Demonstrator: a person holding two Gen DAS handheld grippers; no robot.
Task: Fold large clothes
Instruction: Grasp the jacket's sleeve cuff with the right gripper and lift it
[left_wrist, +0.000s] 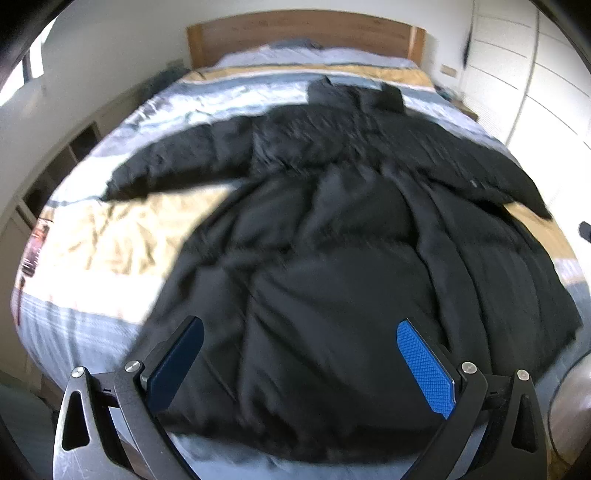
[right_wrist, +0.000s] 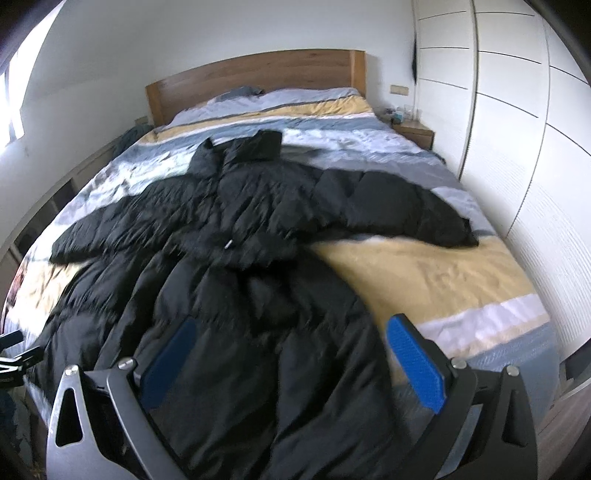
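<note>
one black puffer coat (left_wrist: 332, 229) lies rumpled, sleeves spread, on the striped bed (left_wrist: 110, 236); both grippers (left_wrist: 299, 365) (right_wrist: 291, 362) gape empty.

right tongs (right_wrist: 295, 363): spread wide, empty | black coat (right_wrist: 236, 258): unfolded on striped bedspread (right_wrist: 424, 273)

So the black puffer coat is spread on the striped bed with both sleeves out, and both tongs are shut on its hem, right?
Not quite: both tongs are open and hold nothing. The left tongs and right tongs hover over the black puffer coat, as each wrist view shows. It does lie spread on the striped bed, sleeves out.
</note>
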